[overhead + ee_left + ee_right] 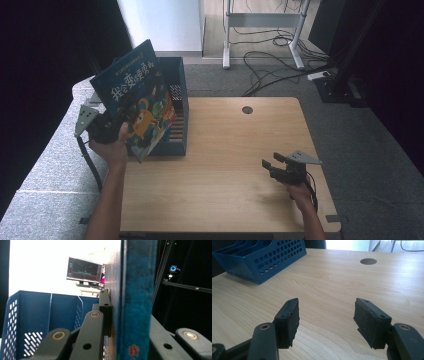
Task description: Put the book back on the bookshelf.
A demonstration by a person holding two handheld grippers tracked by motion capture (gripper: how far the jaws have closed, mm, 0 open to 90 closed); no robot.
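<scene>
Left tongs (107,127) clamp the picture book (137,97) by its lower edge, tilted above the blue file rack (177,90) at the counter's (235,150) far-left corner, probably for slotting in. Right tongs (272,165) idle, jaws apart and empty, near the right edge.

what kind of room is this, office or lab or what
Probably a lab or recording workspace rather than a home: a bare wooden desk with a cable hole, loose cables across grey carpet, black curtains at the sides, and a lit monitor in the left gripper view.
</scene>
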